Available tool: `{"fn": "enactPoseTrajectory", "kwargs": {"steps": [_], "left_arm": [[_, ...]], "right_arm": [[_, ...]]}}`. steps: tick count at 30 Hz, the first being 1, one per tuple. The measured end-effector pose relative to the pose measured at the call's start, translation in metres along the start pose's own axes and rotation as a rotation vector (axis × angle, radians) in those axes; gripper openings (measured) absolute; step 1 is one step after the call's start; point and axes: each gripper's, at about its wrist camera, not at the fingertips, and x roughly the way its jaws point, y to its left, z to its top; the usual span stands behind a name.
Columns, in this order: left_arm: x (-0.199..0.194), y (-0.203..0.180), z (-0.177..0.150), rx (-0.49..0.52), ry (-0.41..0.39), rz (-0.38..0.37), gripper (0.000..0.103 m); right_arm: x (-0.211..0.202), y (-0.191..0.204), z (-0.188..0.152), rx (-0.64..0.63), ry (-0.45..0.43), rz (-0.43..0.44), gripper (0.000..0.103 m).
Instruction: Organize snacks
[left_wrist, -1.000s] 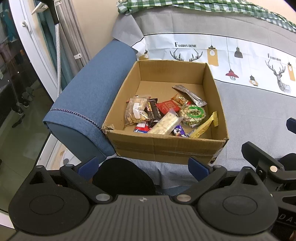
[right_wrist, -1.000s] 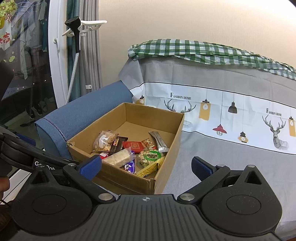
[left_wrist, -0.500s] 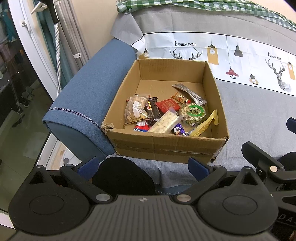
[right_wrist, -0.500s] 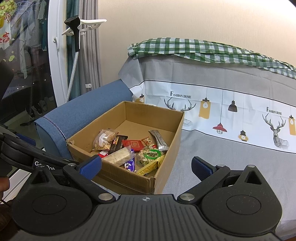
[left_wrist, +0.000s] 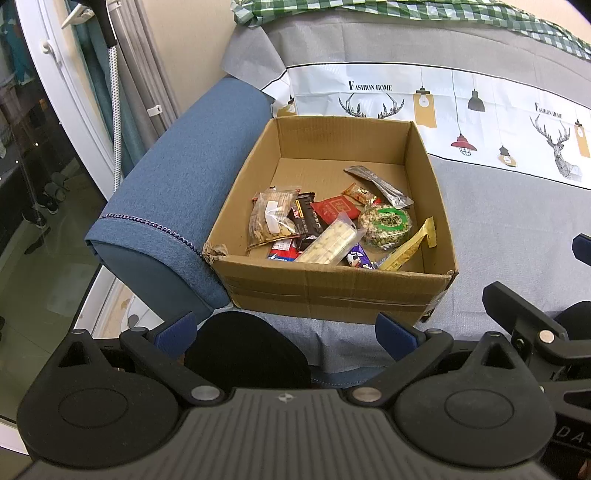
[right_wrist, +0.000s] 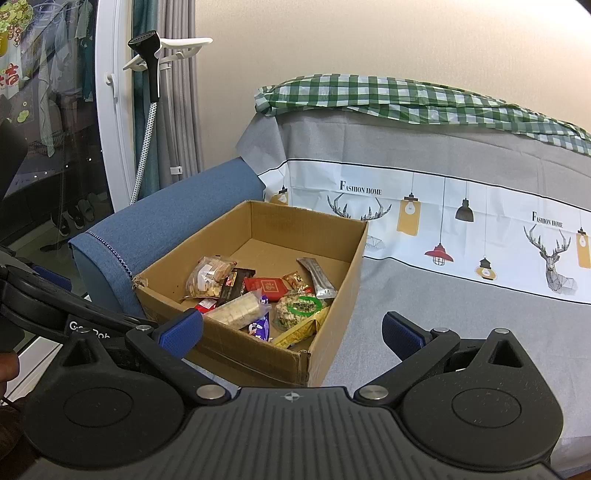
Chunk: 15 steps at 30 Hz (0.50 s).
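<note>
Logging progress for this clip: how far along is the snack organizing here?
Done: about ten packets lie piled in the cardboard box on the sofa, among them a clear bag of nuts and a round green-labelled pack; no snacks show outside it. In hand: nothing; the left tongs and right tongs are open and short of the box. Left: any sorting of the pile, which looks unordered.

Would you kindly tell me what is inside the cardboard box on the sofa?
The cardboard box holds loose snacks: a clear nut bag, red packet, silver sachet, round green-labelled pack and yellow bar. Whatever lies beneath the pile is covered.
</note>
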Motion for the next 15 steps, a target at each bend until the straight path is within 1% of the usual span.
{"fn": "enactPoseTrajectory", "kwargs": {"steps": [15], "left_arm": [[0.0016,-0.0002,-0.0019,0.001,0.004,0.0,0.103]], "right_arm": [[0.0,-0.0005,0.0,0.001,0.001,0.001,0.102]]}}
